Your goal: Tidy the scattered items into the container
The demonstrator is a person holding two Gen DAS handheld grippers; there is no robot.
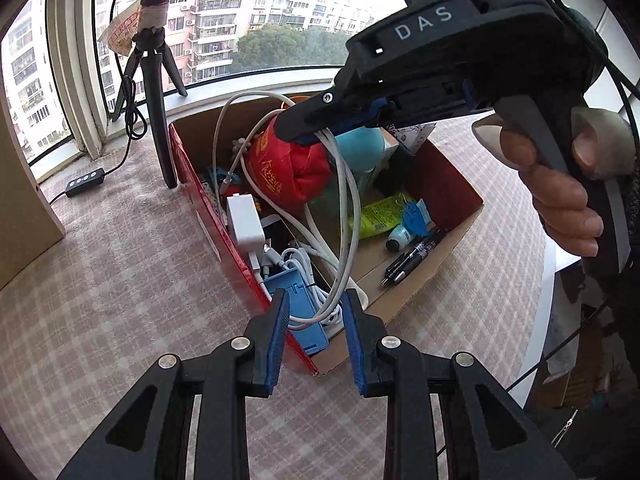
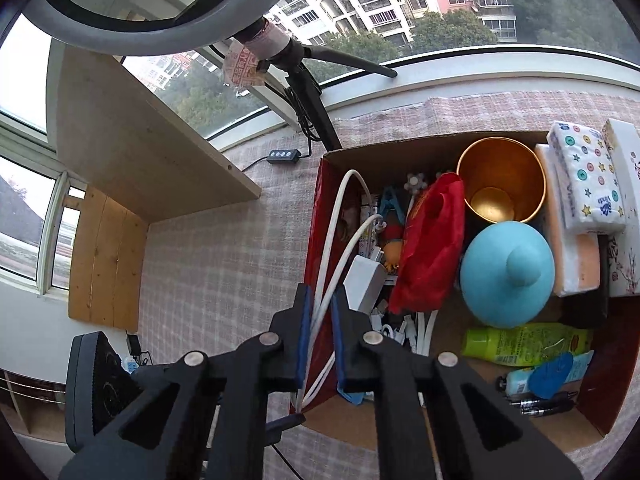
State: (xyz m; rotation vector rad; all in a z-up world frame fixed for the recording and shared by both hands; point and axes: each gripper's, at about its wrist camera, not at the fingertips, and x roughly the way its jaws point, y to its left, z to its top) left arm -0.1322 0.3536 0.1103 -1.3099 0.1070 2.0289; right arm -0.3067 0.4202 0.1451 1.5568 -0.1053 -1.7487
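White cable point(image 2: 326, 280) is pinched by the closed right gripper point(image 2: 319, 332) above the cardboard box point(image 2: 400, 148); the left gripper point(image 1: 315, 340) is held open over cable loops.

A black tripod point(image 1: 154, 92) and its inline remote point(image 1: 85, 182) stand on checked cloth point(image 1: 120, 280).

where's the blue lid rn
In the right wrist view, the blue lid sits inside the box, between the gold cup and green tube.
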